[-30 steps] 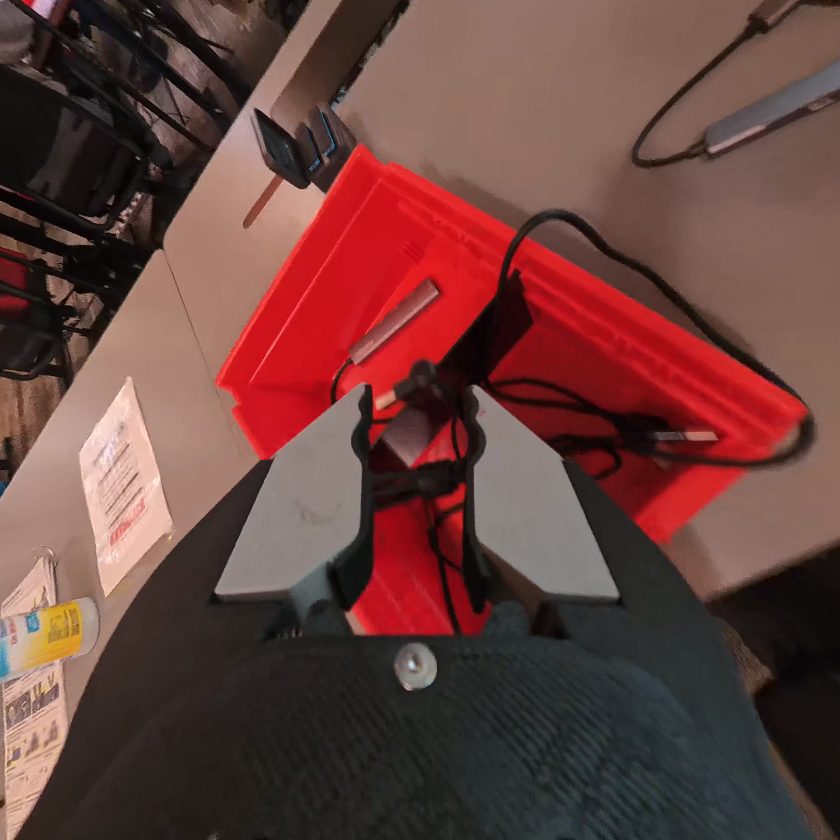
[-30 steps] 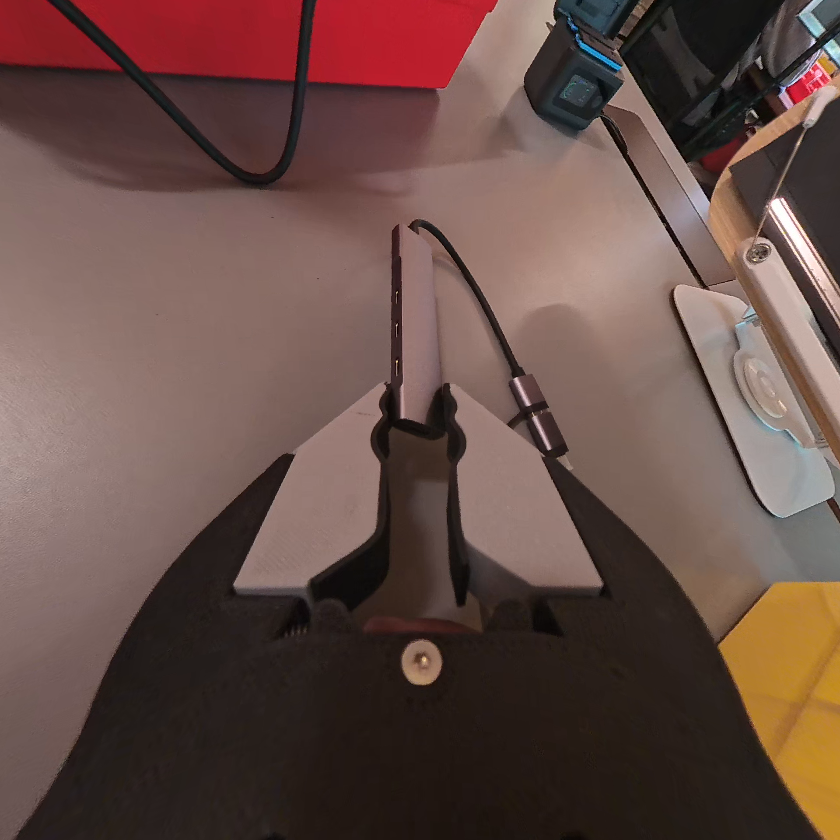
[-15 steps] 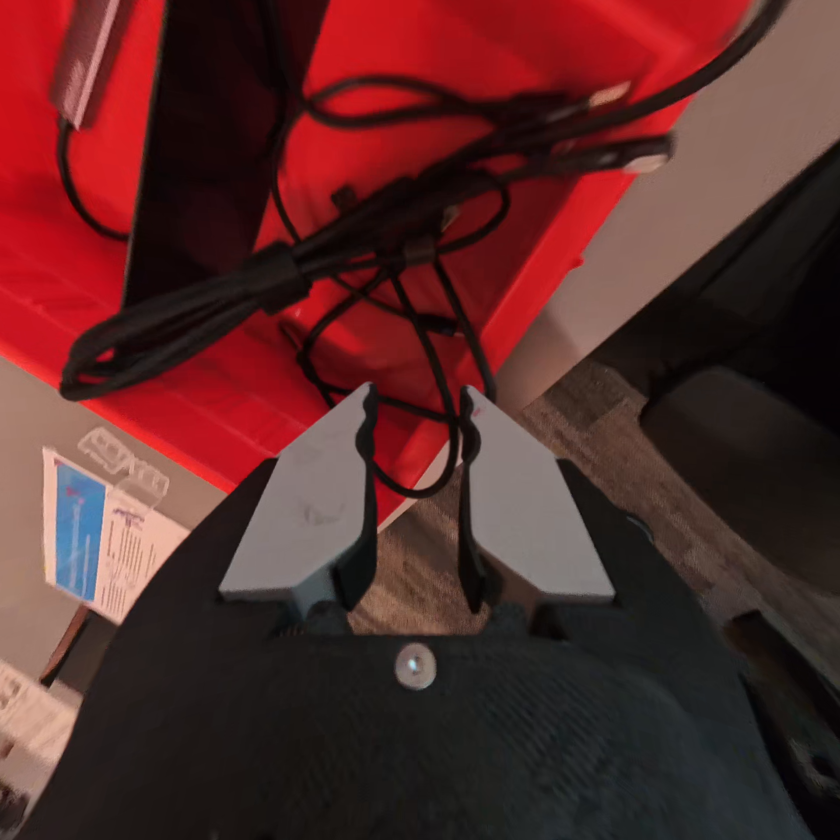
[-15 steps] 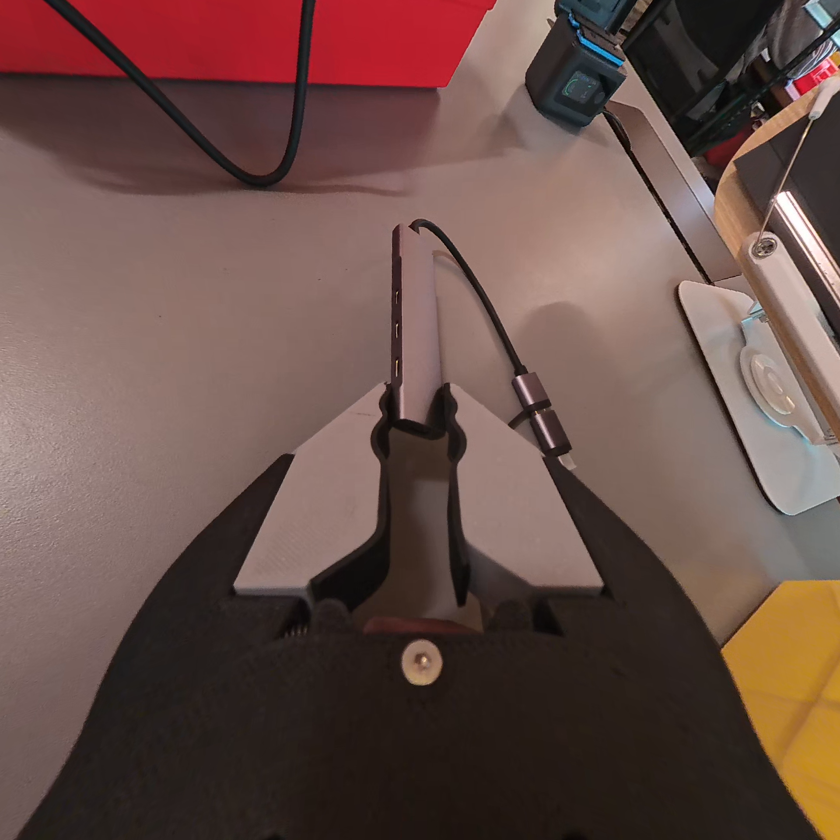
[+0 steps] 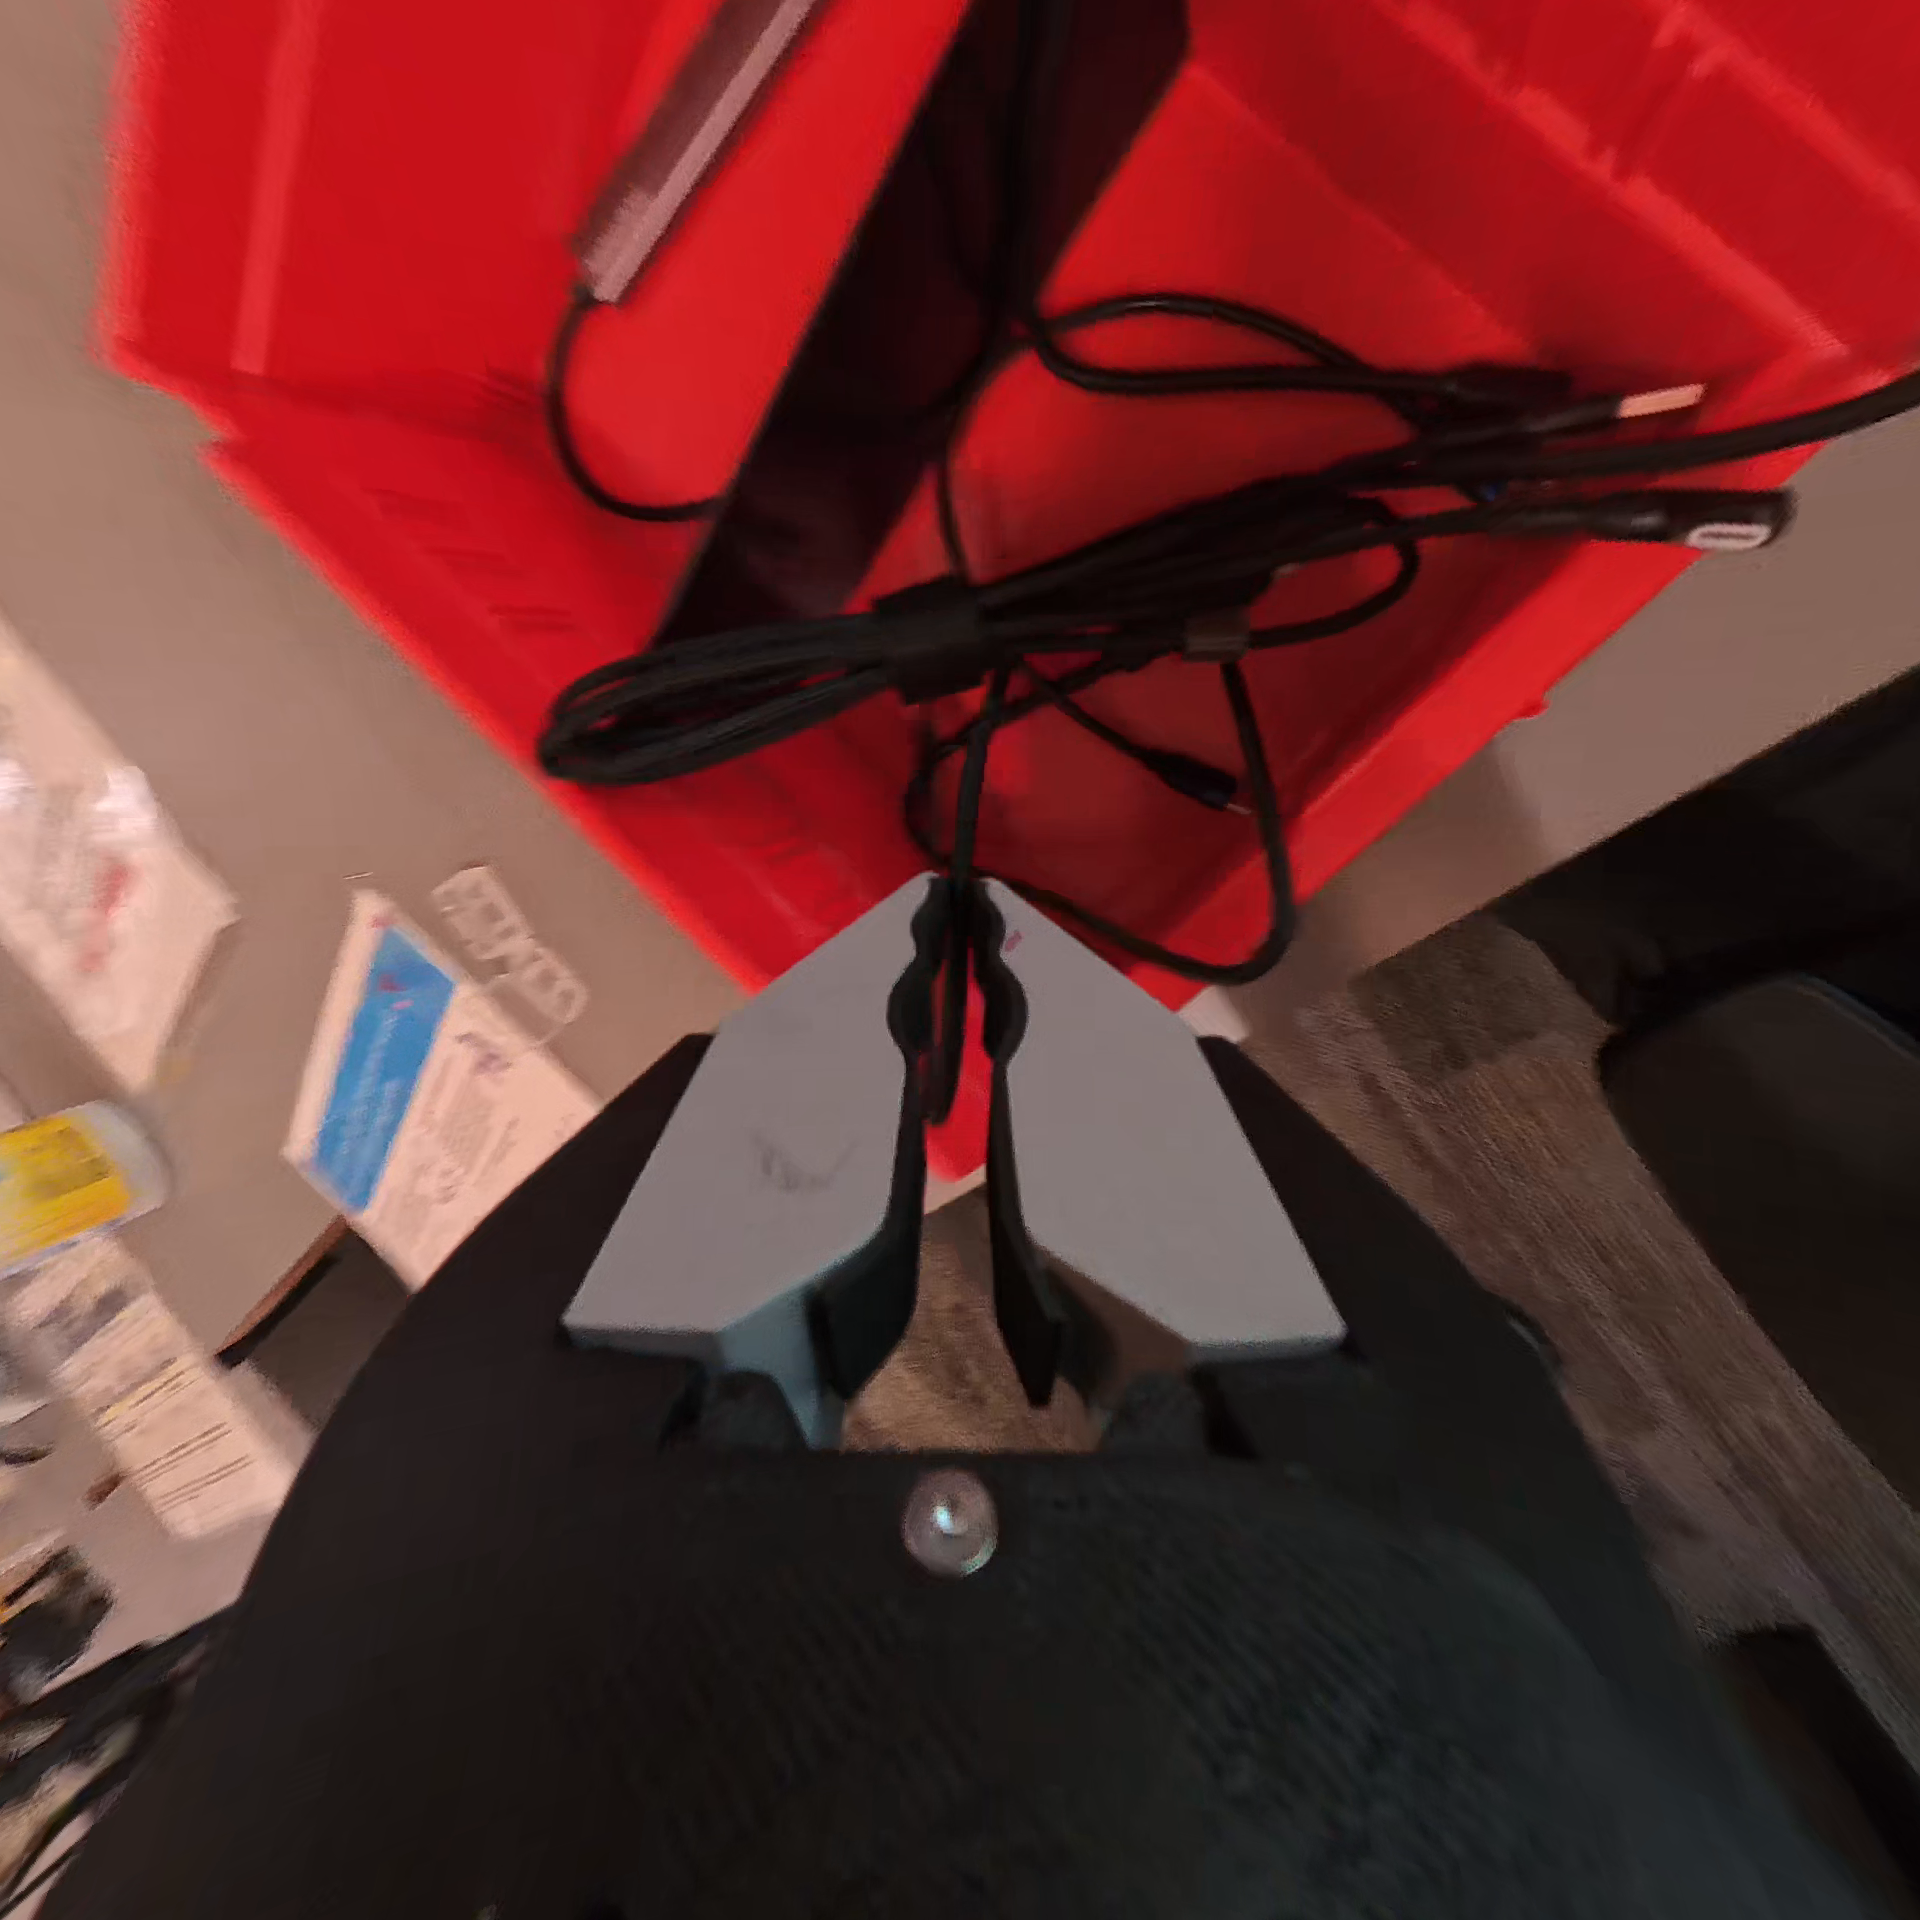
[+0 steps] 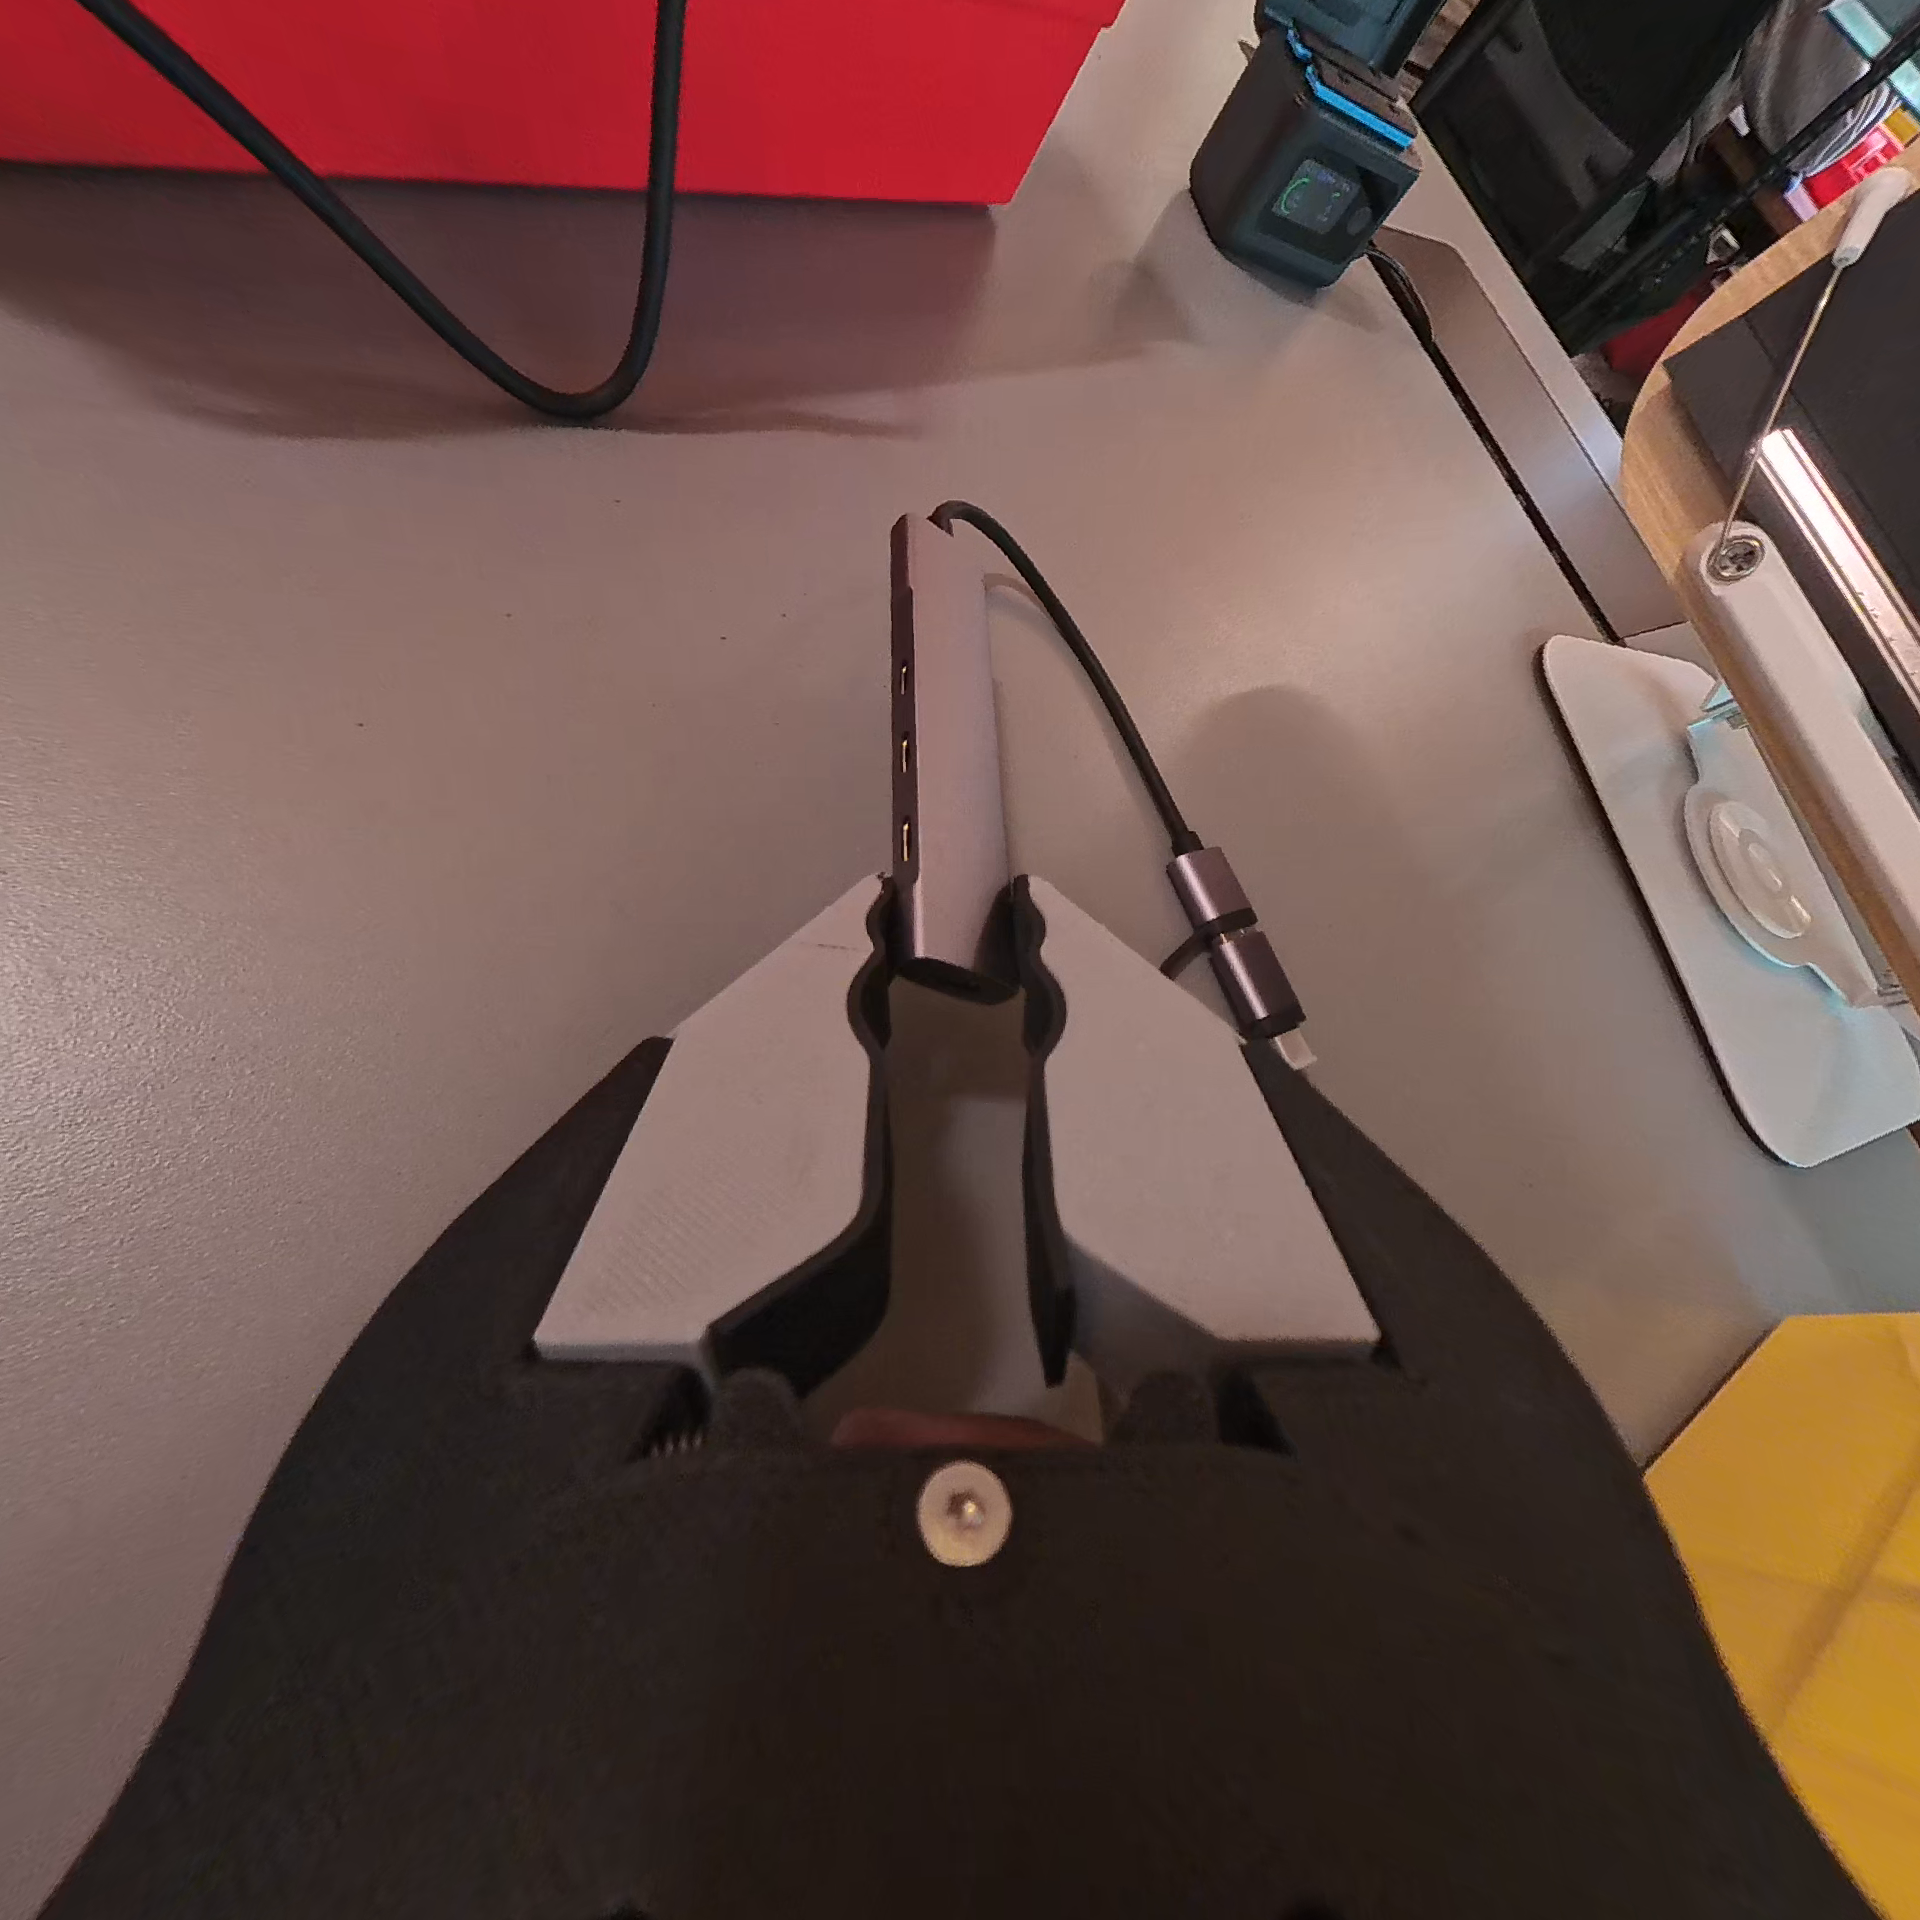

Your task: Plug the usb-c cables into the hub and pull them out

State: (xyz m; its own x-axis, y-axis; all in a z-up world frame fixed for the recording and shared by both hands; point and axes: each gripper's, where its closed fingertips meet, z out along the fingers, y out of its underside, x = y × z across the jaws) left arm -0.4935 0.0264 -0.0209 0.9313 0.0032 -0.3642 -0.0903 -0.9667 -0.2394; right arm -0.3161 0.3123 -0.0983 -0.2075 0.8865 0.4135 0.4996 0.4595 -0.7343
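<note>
Grey tabletop [image 6: 416,831]: my right gripper [image 6: 951,914] clamps the hub [image 6: 940,748] on edge, ports exposed, while my left gripper [image 5: 961,914] pinches a thin black cable [image 5: 971,790] at the red bin's [image 5: 1455,260] near corner, presumably for plugging.

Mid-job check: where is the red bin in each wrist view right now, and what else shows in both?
Left wrist view: the red bin fills the upper half, cables piled in it, ahead of the left gripper, which is shut on a thin cable.
Right wrist view: only its side wall shows, along the top edge, left of centre.
Shared landmark: the thick black cable leaving the bin over its wall.
</note>
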